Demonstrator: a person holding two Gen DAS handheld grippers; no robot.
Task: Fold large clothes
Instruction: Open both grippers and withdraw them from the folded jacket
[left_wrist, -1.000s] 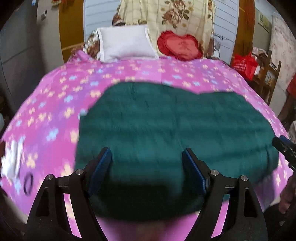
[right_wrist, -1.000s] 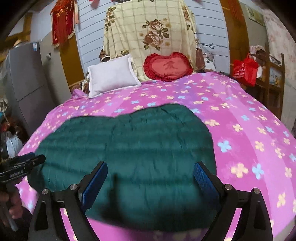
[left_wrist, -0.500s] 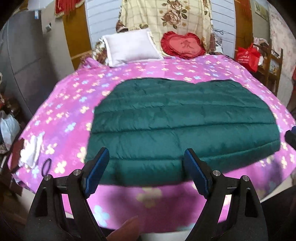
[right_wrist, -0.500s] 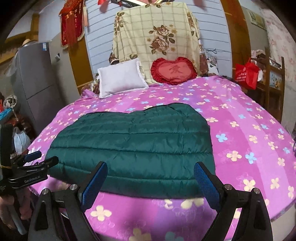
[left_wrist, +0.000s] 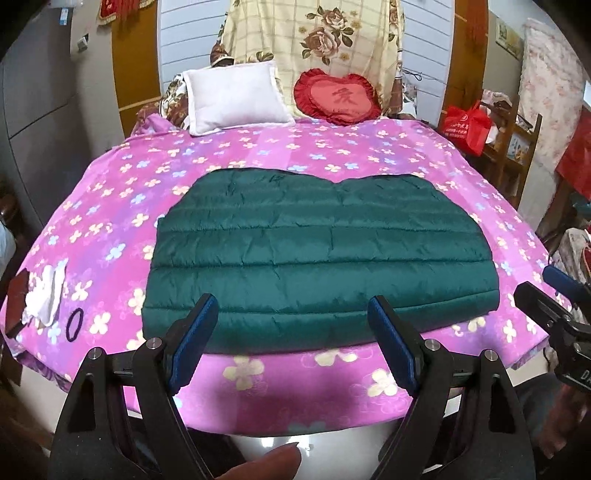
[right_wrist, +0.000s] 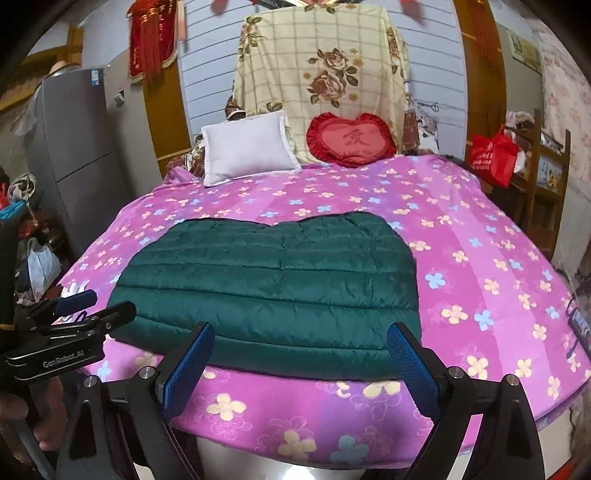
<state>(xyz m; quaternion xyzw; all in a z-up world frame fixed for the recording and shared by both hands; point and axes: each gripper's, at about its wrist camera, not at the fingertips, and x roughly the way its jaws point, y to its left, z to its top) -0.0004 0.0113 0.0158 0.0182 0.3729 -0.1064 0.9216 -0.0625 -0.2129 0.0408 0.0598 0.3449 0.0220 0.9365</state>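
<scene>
A dark green quilted garment (left_wrist: 317, 254) lies flat and folded on the pink flowered bed cover (left_wrist: 110, 206); it also shows in the right wrist view (right_wrist: 273, 284). My left gripper (left_wrist: 293, 314) is open and empty, held back from the bed's front edge, below the garment's near hem. My right gripper (right_wrist: 295, 341) is open and empty, also off the front edge. Each gripper shows in the other's view, the right one (left_wrist: 554, 306) at the right edge and the left one (right_wrist: 74, 314) at the left edge.
A white pillow (left_wrist: 232, 96) and a red heart cushion (left_wrist: 340, 98) lean at the headboard. A white cloth (left_wrist: 46, 291) and a black hair tie (left_wrist: 74, 323) lie at the bed's left corner. A red bag (left_wrist: 467, 125) and wooden shelf stand right. A grey fridge (right_wrist: 74, 147) stands left.
Both grippers have pulled back and up from the garment to beyond the bed's front edge. The garment stays flat on the bed.
</scene>
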